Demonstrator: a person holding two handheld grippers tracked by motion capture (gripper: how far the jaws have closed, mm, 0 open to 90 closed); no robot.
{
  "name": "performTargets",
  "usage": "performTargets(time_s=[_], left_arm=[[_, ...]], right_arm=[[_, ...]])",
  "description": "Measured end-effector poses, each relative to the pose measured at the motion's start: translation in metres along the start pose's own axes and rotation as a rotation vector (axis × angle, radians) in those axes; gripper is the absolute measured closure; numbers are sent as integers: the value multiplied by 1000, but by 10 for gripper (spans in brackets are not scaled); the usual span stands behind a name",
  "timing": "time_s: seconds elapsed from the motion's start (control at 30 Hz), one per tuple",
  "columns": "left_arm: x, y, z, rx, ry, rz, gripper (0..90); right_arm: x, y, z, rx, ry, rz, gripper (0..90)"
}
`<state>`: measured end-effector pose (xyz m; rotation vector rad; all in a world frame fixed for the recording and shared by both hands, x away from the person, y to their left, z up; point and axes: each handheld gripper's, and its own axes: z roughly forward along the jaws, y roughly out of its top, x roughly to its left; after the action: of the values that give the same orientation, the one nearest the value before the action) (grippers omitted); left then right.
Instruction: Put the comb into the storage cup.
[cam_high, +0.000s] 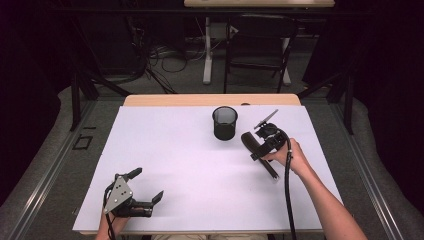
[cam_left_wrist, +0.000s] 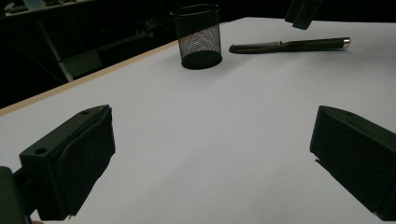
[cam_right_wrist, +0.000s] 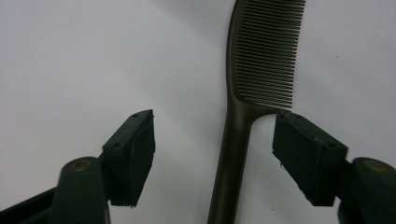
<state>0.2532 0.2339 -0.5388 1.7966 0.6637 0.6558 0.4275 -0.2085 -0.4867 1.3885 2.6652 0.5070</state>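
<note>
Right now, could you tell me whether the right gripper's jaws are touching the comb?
Apart. In the right gripper view the right gripper straddles the comb handle, jaws open, with white table visible on both sides.

Left gripper (cam_high: 147, 185) rested low at the near left, held in the left hand (cam_high: 116, 220), jaws spread wide and pointing to the right. Right gripper (cam_high: 260, 145) sat farther forward on the right, gripped by the right hand (cam_high: 288, 156), forearm angled in from below, jaws parted, aimed downward.
</note>
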Motion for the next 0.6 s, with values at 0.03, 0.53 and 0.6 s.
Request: performTargets(time_s=[0.03,0.53,0.6], left_arm=[[0,0,0,-2,-1,-4,2],[0,0,0,3,0,5,2],[0,0,0,4,-1,6,2]], right_arm=[[-1,0,2,-9,9,11,360],[-5,6,19,102,-51,18,628],[-6,6,22,110,-57,20,634]])
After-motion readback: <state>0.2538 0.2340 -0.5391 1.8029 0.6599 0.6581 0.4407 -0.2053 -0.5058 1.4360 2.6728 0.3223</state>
